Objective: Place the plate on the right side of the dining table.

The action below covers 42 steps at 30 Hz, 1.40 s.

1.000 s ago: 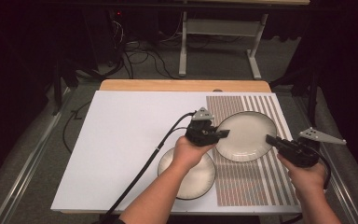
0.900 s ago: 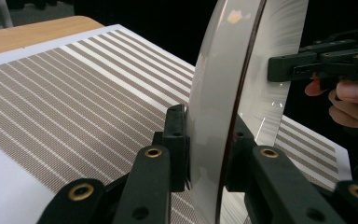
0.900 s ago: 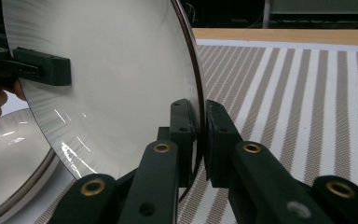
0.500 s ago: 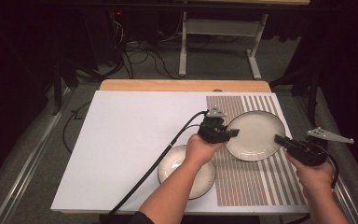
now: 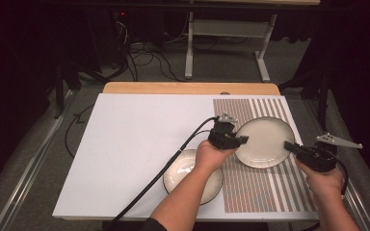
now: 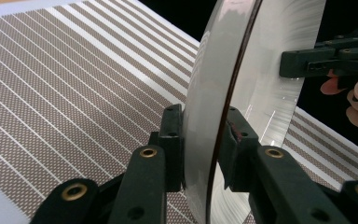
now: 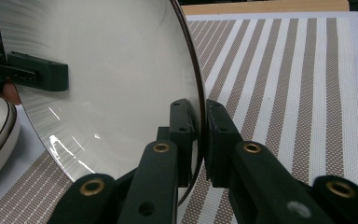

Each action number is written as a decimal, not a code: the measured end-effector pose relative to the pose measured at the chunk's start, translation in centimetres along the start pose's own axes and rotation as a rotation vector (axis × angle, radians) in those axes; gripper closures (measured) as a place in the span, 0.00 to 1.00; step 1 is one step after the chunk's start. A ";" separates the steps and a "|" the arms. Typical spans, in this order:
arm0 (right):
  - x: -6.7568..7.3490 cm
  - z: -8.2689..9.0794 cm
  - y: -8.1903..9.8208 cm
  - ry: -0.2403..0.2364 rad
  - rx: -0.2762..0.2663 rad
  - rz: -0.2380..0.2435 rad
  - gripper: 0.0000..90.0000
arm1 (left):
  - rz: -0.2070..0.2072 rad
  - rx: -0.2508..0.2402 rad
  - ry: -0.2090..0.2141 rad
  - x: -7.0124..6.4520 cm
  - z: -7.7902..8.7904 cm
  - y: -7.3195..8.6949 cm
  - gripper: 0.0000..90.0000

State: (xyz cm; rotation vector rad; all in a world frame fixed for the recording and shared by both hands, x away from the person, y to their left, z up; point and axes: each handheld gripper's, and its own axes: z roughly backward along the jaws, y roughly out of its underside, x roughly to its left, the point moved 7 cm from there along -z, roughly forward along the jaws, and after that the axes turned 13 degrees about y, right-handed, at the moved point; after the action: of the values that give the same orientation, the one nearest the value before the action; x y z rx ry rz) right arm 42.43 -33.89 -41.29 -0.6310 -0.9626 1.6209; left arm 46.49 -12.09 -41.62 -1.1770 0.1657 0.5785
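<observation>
Plate point(image 5: 264, 142) has shifted rightward over the striped mat point(image 5: 265, 192). Left gripper point(image 5: 241, 140) and right gripper point(image 5: 290, 146) clamp opposite rims; set-down looks near.

I can read no text, label, brand, number or sign anywhere here; the plate point(image 5: 264, 142) I hold, the striped mat point(image 5: 274, 187) and the desk point(image 5: 135, 144) all carry none.
</observation>
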 end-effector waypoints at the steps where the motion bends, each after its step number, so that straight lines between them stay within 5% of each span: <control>1: 0.0 0.0 0.1 0.000 0.003 -0.001 0.95 | 0.006 0.004 0.003 0.0 -0.1 0.1 0.81; 18: -0.3 0.2 1.4 0.007 0.011 0.001 0.96 | 0.017 0.069 0.003 -0.1 -0.9 1.1 0.80; 24: -0.2 0.2 1.4 0.005 0.008 -0.004 0.96 | 0.021 0.090 -0.024 0.1 -1.0 1.2 0.78; 28: -0.1 0.3 1.2 -0.010 -0.005 0.004 0.97 | 0.008 0.097 -0.093 0.5 -1.0 1.3 0.72; 30: 0.0 0.3 1.2 0.002 -0.007 0.007 0.97 | 0.005 0.088 -0.092 0.4 -0.9 1.2 0.65; 34: 0.0 0.1 1.1 0.001 0.000 0.000 0.97 | -0.030 0.047 -0.110 0.3 0.4 0.6 0.55; 42: 0.0 -0.3 0.9 0.009 0.011 0.002 0.96 | -0.077 -0.043 -0.159 0.3 5.8 1.1 0.39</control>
State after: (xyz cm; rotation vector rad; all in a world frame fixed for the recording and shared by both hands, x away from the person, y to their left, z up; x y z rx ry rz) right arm 42.23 -33.90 -42.20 -0.6316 -0.9457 1.6227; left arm 45.21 -6.43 -40.36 -1.1688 -0.0274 0.6075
